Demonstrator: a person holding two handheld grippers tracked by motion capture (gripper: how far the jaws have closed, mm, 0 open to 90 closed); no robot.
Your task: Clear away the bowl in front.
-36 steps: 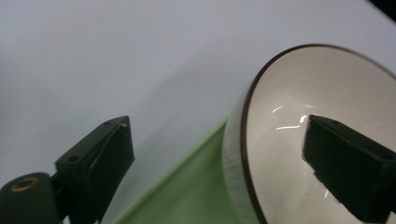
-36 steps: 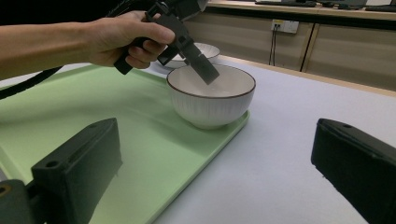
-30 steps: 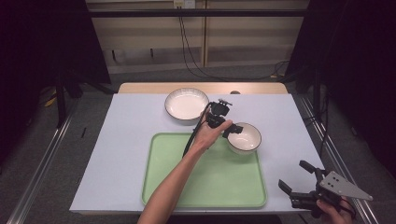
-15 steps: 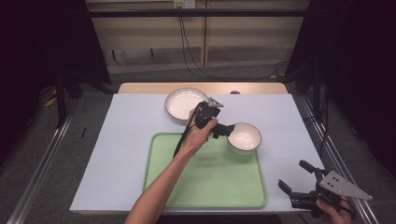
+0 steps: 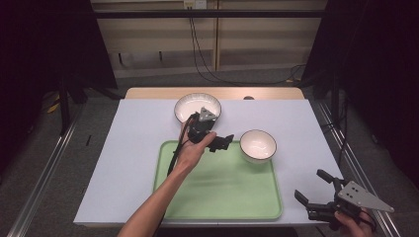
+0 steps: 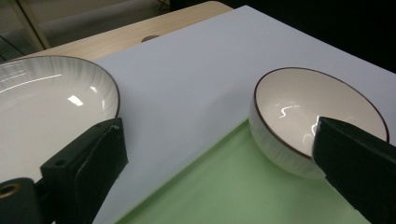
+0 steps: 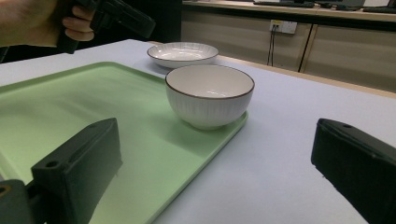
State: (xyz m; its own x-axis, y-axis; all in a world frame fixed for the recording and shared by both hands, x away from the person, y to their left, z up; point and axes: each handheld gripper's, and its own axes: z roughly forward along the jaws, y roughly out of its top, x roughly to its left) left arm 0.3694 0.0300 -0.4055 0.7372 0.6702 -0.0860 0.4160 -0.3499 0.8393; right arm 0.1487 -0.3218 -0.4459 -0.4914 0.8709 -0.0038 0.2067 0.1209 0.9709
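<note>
1. In the high view the person's left hand [image 5: 195,148] covers most of the left gripper [image 5: 217,142], so its jaws are hard to make out there. The right gripper [image 5: 316,193] sits at the bottom right, with the holding hand cut off by the picture's edge.
2. In the left gripper view the plate [image 6: 46,107] is cut off at the left edge, and the right jaw hides part of the near rim of the bowl [image 6: 317,107].
3. The left gripper is spread wide and holds nothing. It hovers above the far edge of the tray [image 5: 222,187], with the plate off one jaw and the bowl off the other, close to the bowl but not touching it.
4. The right gripper is also spread wide and empty, held low near the table's front right corner, well apart from the bowl and pointing towards it.
5. The bowl stands upright at the tray's far right corner; in the right gripper view [image 7: 210,93] its base rests on the tray's raised edge.
6. The plate lies on the table beyond the tray, just behind the left gripper.
7. The table [image 5: 123,163] has a pale cover with a strip of bare wood along its far edge. Behind it are pale cabinets with hanging cables [image 5: 197,54], and dark curtains at both sides.
</note>
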